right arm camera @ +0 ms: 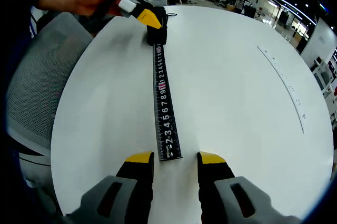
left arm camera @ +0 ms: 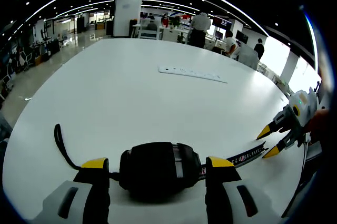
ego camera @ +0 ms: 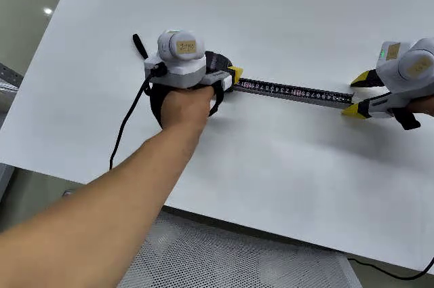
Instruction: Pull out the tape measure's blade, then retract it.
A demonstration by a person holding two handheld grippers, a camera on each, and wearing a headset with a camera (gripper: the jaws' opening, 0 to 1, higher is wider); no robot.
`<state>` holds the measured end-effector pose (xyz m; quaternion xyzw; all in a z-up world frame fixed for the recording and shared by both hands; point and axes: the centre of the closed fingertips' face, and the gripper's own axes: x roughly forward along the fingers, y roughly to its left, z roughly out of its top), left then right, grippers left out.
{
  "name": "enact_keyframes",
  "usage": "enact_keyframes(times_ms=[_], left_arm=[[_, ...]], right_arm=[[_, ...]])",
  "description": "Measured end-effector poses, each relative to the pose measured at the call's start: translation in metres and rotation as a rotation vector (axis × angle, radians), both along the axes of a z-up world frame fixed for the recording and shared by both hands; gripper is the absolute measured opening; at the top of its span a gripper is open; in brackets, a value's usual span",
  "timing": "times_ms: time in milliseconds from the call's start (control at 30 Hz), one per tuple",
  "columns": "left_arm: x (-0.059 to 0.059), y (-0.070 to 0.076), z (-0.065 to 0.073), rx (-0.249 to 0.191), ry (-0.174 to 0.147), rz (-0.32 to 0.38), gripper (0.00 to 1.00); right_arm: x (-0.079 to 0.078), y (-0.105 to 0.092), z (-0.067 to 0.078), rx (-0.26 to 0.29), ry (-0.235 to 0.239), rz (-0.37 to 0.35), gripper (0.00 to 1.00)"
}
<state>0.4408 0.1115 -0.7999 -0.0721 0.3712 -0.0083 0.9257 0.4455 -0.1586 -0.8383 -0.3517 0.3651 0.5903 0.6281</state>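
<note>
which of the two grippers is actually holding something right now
The left gripper: its jaws are shut on the black tape measure case. The right gripper is open, with the blade ending between its spread jaws.

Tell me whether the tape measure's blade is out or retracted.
Out: the blade lies flat on the table, stretching from the case in the left tool to the open right tool.

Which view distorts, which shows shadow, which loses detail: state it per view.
Head view: undistorted, soft shadow on the table beneath the arm. Left gripper view: fisheye bends the table; the black tape measure case loses detail. Right gripper view: fisheye too, blade numerals sharp.
</note>
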Motion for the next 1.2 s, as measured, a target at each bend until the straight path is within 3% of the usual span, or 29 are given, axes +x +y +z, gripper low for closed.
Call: enact_keyframes(times_ms=[633, 933, 1200], left_arm=[[-0.0005, -0.0031, -0.0010, 0.000, -0.001, -0.020, 0.63], [0.0000, -0.0054, -0.0005, -0.011, 0.001, -0.025, 0.61], [-0.0006, -0.0057, -0.0002, -0.011, -0.004, -0.027, 0.60]], right_arm=[[-0.0076, 0.0024, -0.0008, -0.012, -0.007, 0.095, 0.13], [-0.0075, 0.0023, -0.0010, -0.034, -0.014, 0.152, 0.13], [-0.0071, 0.0022, -0.0017, -0.038, -0.019, 0.154, 0.12]])
